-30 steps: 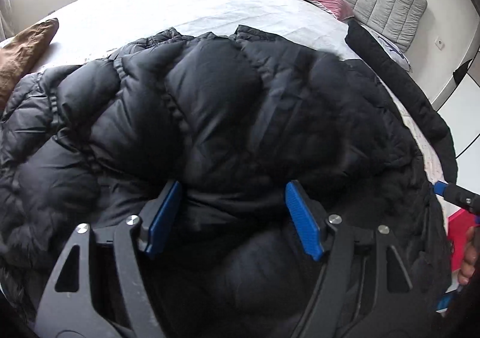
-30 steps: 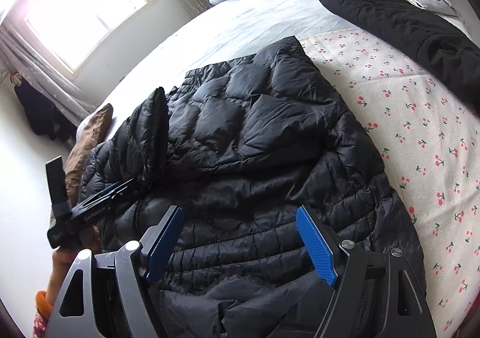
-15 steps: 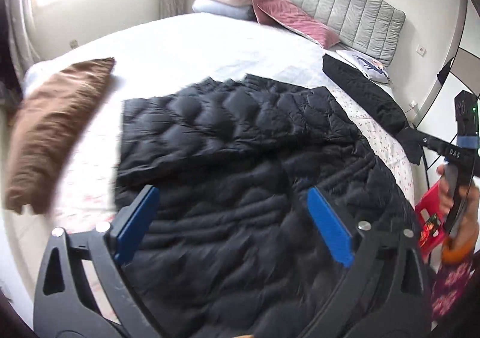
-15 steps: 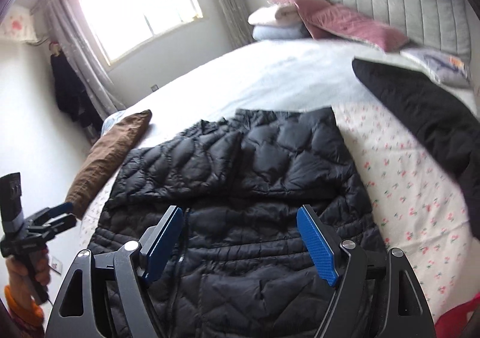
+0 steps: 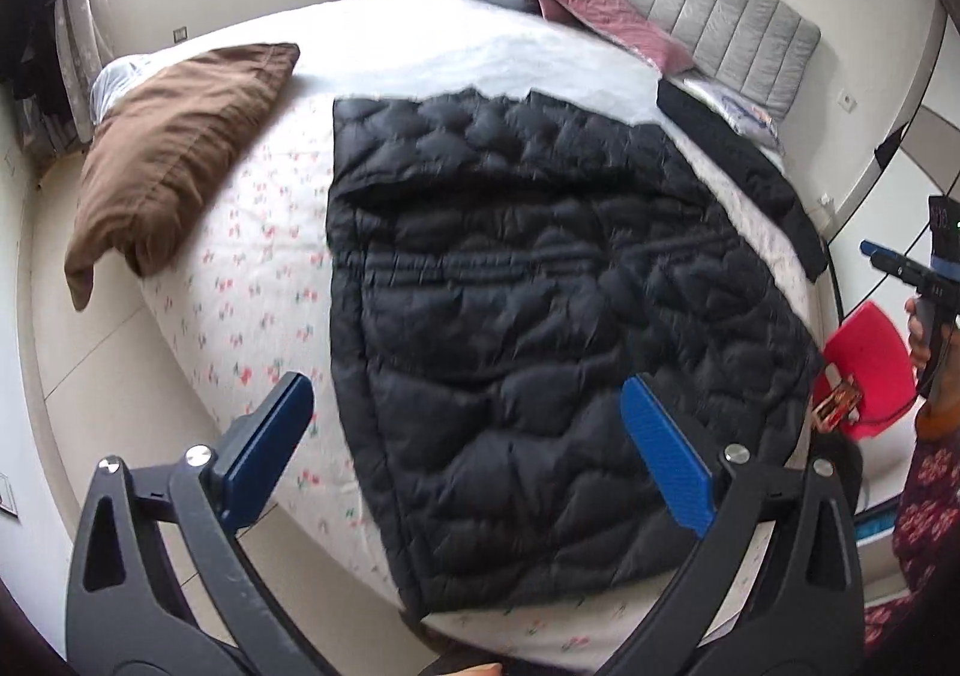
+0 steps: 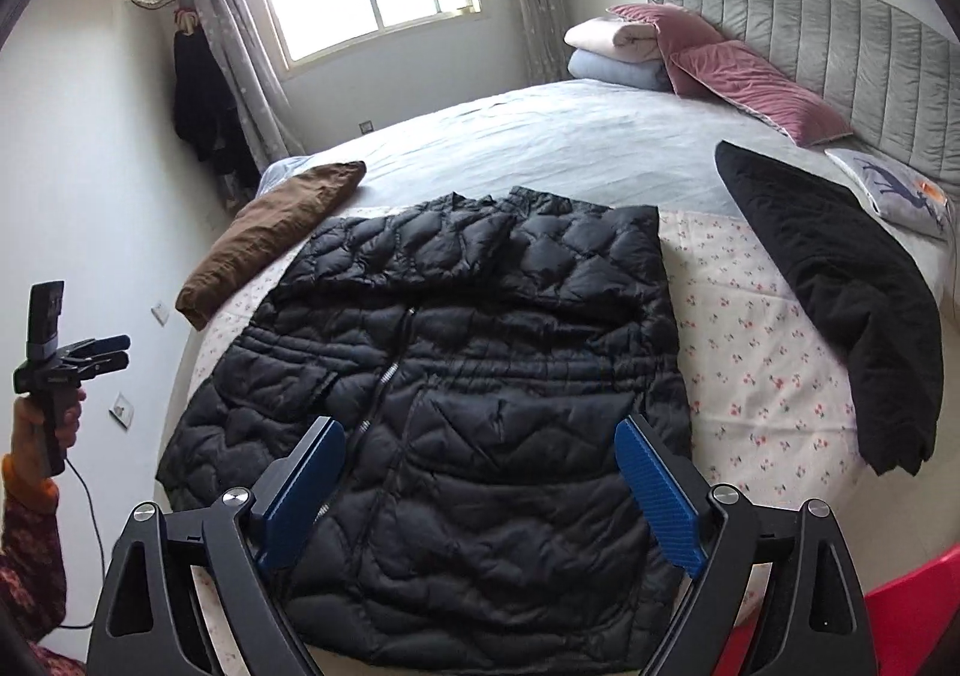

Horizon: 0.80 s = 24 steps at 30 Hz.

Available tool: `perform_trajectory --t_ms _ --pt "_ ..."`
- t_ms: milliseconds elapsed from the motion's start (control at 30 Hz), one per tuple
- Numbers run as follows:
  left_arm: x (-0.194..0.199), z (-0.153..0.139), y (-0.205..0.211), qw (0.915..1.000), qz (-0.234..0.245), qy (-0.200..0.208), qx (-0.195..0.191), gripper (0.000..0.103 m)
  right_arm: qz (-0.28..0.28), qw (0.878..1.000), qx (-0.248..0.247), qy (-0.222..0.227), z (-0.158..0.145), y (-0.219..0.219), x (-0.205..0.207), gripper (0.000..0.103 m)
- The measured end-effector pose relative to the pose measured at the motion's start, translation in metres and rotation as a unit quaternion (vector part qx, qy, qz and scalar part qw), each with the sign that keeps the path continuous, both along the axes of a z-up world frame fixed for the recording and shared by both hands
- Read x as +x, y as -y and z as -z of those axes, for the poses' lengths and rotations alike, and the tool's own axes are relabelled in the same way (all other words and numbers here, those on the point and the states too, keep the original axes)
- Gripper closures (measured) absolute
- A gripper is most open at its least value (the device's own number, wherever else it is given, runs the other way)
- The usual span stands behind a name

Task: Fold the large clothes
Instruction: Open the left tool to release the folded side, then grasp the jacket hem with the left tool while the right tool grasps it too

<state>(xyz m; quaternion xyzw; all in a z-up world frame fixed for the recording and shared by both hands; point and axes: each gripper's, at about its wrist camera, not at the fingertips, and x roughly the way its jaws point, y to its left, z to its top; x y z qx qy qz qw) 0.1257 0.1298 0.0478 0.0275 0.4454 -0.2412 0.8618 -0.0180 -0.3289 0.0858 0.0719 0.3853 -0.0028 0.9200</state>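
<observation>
Nearest the cameras, both tools hung clear above the bed. The left gripper (image 5: 468, 448) was spread wide with nothing between its blue pads; the right gripper (image 6: 480, 490) was opening too, its jaws bare, gripping nothing. Below them the black puffer jacket (image 6: 456, 376) lay flat on the flowered sheet (image 6: 750, 352), zip up the front, both sleeves folded in across the chest. To its left lay a brown pillow (image 5: 174, 153), half off the mattress edge. To the right, apart from the jacket, lay another black garment (image 6: 840, 268). Farther back sat pink cushions (image 6: 750, 87), folded blankets (image 6: 612, 51) and the grey headboard (image 6: 840, 27).
</observation>
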Motion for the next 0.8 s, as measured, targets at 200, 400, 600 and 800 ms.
perform_trajectory --t_ms 200,400,600,800 --pt "-0.005 0.057 -0.024 0.9962 -0.009 -0.079 -0.037 0.001 0.015 0.995 0.083 -0.047 0.05 0.038 -0.024 0.01" --pt "0.0 0.102 -0.039 0.9826 -0.018 -0.15 -0.108 0.001 0.054 0.984 0.137 -0.1 0.106 0.071 -0.031 0.01" --pt "-0.003 0.12 -0.035 0.9711 0.002 -0.176 -0.161 0.01 0.099 0.967 0.203 -0.121 0.15 0.104 -0.033 0.01" --pt "-0.011 0.123 -0.034 0.9729 -0.002 -0.164 -0.163 0.025 0.112 0.955 0.253 -0.106 0.172 0.117 -0.036 0.011"
